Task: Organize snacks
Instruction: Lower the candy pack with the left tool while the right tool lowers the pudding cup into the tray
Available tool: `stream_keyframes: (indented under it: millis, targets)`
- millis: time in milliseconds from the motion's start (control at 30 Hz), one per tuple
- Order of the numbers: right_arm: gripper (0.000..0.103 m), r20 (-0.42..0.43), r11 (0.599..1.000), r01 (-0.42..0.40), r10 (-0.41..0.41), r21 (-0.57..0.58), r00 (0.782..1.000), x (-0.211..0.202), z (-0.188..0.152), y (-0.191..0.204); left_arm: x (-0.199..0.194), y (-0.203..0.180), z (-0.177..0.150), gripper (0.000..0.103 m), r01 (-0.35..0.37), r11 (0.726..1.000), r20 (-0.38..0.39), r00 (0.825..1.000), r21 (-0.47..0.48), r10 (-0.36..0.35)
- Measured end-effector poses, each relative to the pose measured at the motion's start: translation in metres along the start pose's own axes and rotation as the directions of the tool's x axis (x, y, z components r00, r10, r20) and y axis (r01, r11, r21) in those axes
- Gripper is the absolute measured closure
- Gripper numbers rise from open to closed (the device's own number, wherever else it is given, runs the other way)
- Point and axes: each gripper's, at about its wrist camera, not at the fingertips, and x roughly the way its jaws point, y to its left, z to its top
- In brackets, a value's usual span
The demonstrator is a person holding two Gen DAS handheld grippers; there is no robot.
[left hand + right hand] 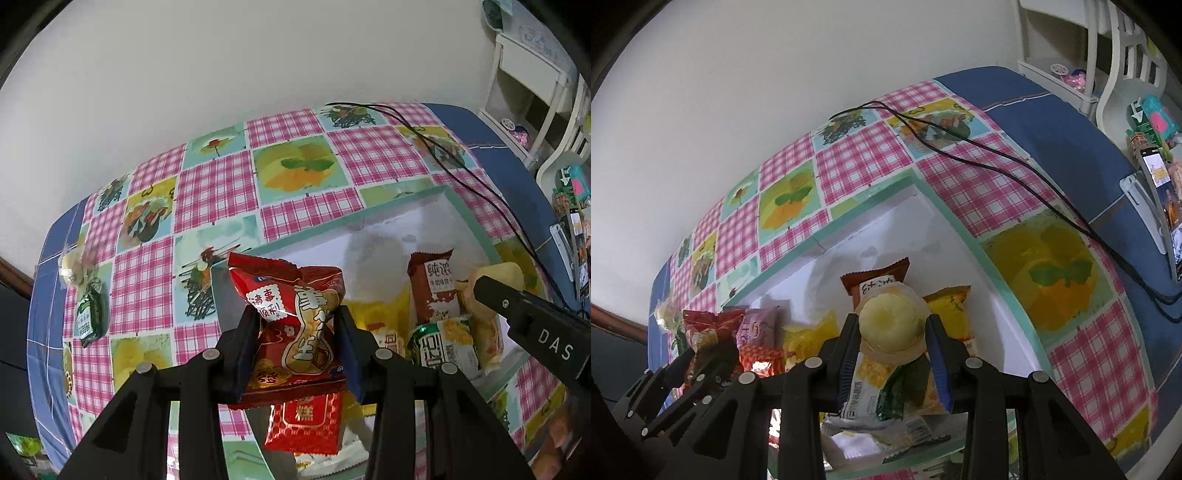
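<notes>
My left gripper (297,325) is shut on a crumpled red peanut snack packet (295,321), held over the left end of a white box with a teal rim (406,197). My right gripper (892,334) is shut on a round pale yellow cake in clear wrap (892,323), above the same box (964,229). Inside the box lie a brown biscuit packet (432,288), a green and yellow packet (443,343), a red packet (306,424) and yellow packets (951,317). The left gripper also shows at the lower left of the right wrist view (698,360).
On the checked tablecloth, left of the box, lie a dark green packet (88,317) and a clear-wrapped pale snack (74,267). A black cable (979,147) runs across the cloth behind and right of the box. A phone on a stand (1161,206) and white shelves stand at the right.
</notes>
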Motion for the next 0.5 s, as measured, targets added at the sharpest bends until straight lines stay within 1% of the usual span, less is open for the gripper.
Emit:
stream_keyframes:
  millis: [167,333,500]
  targets:
    - [0.065,0.016,1.0,-0.003,0.003,-0.008,1.0,0.004,0.009,-0.002,0.007,0.001,0.005,0.06,0.011,1.0,0.012,1.0,-0.005,-0.01]
    - [0.065,0.053,1.0,0.008,-0.007,-0.021,0.999,0.008,0.02,-0.001,0.014,0.002,0.013,0.06,0.027,1.0,0.028,0.999,-0.011,-0.027]
    - [0.065,0.076,0.999,0.019,-0.016,-0.037,0.997,0.015,0.028,0.001,0.024,-0.001,0.018,0.06,0.04,0.999,0.025,0.999,-0.015,-0.039]
